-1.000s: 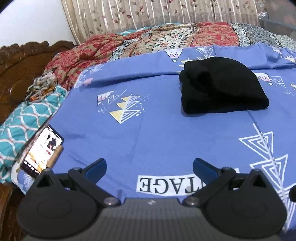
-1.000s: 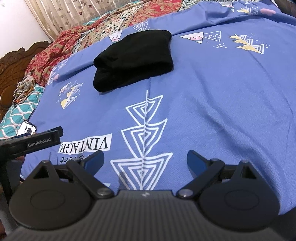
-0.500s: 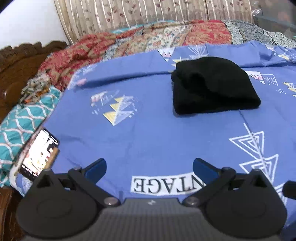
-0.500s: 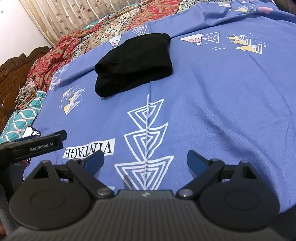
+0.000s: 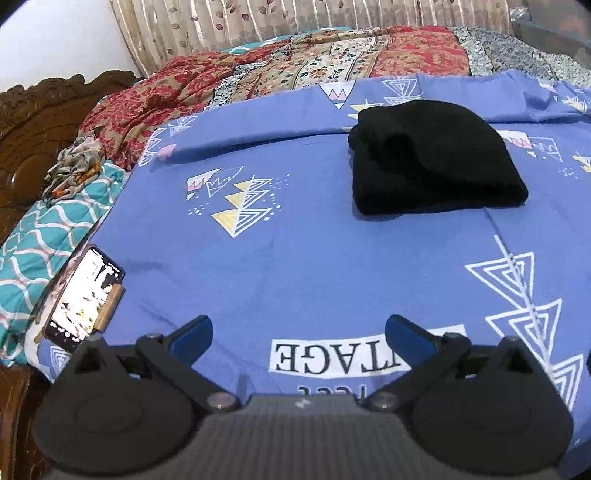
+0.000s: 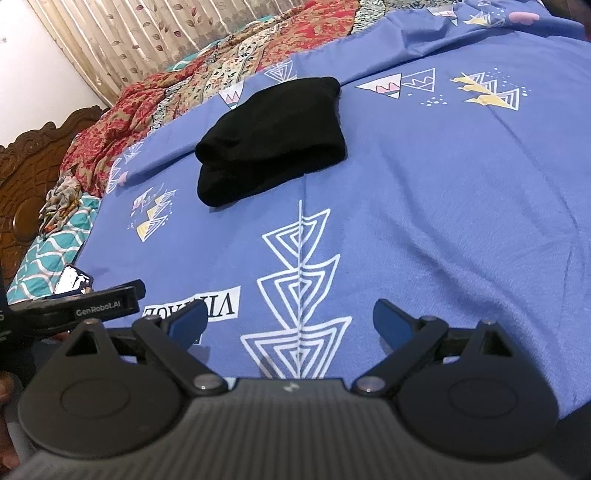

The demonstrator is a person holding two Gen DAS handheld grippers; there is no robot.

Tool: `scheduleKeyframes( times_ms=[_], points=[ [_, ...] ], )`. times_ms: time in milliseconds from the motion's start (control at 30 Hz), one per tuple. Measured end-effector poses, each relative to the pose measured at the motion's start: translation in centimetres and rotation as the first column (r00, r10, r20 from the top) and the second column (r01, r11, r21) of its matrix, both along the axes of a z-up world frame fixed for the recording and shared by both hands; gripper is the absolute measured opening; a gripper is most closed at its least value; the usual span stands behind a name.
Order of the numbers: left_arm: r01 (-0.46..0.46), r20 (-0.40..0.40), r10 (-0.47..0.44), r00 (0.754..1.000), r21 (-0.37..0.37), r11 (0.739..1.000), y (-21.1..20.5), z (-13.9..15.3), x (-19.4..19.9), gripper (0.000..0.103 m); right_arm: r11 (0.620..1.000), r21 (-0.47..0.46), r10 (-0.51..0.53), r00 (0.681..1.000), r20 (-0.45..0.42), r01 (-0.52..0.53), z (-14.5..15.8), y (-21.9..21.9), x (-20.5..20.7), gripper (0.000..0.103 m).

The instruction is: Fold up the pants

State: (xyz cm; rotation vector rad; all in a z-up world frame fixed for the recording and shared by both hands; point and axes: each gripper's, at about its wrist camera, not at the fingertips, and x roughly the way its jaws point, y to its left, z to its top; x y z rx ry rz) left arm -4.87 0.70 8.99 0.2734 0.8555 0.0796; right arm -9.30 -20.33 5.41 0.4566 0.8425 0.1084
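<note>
With the black pants apparently folded on the bed, both wide-open, empty hand-held grippers, left and right, should stay clear of them.

pants on bedsheet centre | phone at left edge | quilt behind

Place: a bedroom in a home.
Signs: bed with blue printed sheet, carved wooden headboard, patterned quilt, curtain.

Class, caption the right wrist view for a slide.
Folded black pants lie on the blue bedsheet; the open right gripper hovers short of them.
</note>
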Motion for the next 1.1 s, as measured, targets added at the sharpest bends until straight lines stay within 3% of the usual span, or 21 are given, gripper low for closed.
scheduleKeyframes(
  times_ms=[400,767,1100],
  points=[
    [-0.005,-0.067,0.006,0.998,0.017,1.000,0.7,-1.6,-0.2,0.103,1.000,0.023,0.009,0.999,-0.037,-0.008,-0.6,0.0,0.2,0.098],
    [-0.018,-0.166,0.010,0.986,-0.045,0.999,1.1,-2.6,-0.1,0.103,1.000,0.027,0.012,0.999,-0.050,-0.011,-0.8,-0.2,0.3,0.098],
    [-0.020,-0.205,0.011,0.979,-0.044,0.999,0.8,-3.4,-0.2,0.103,0.999,0.042,0.011,0.997,-0.074,-0.008,-1.4,-0.5,0.4,0.098]
  ],
)
